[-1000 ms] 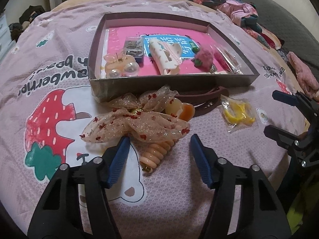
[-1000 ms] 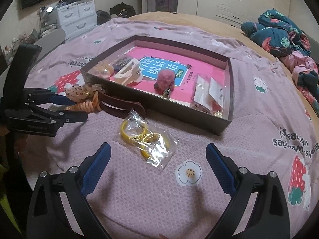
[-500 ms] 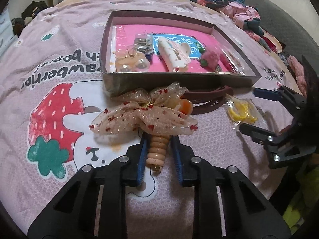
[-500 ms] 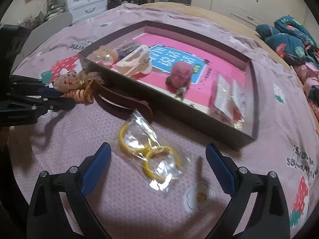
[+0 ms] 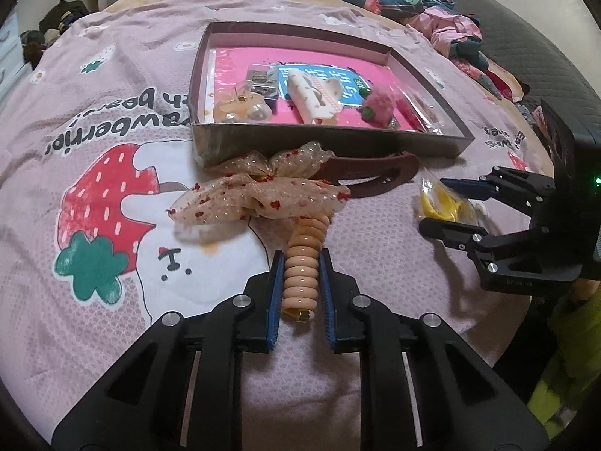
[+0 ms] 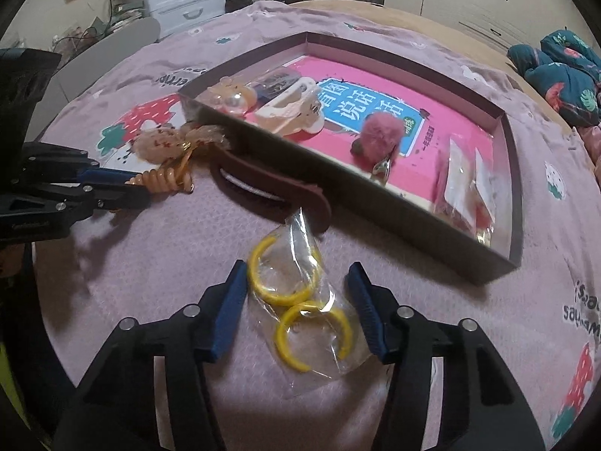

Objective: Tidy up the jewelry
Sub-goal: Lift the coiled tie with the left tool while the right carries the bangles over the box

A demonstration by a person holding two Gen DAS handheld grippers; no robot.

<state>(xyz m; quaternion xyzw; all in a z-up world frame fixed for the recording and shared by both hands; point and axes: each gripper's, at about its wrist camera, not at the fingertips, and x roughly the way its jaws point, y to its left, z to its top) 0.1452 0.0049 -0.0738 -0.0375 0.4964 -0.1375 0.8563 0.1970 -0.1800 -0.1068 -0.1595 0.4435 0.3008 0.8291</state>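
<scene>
A: Nearest the box [image 5: 330, 139], on the bedspread [image 5: 112, 120] in front of its near wall, what has the left gripper [image 5: 300, 274] got?

B: It's pinched tight on the peach coil hair tie [image 5: 302, 263], whose far end lies under the sheer bow [image 5: 259, 191]. Gripping the free end looks like a way to lift tie and bow together.

A: And the right gripper [image 6: 300, 300]?

B: Its jaws are closing around the clear bag of yellow hoops [image 6: 300, 300]; the pads aren't pressing on it yet. The bag lies just short of the brown hair clip [image 6: 270, 188], which rests against the box wall.

A: Beyond that?

B: Inside the box sit a cream claw clip [image 5: 313, 94] and a pink pompom [image 6: 379, 135]. The loose pieces probably belong there too.
</scene>
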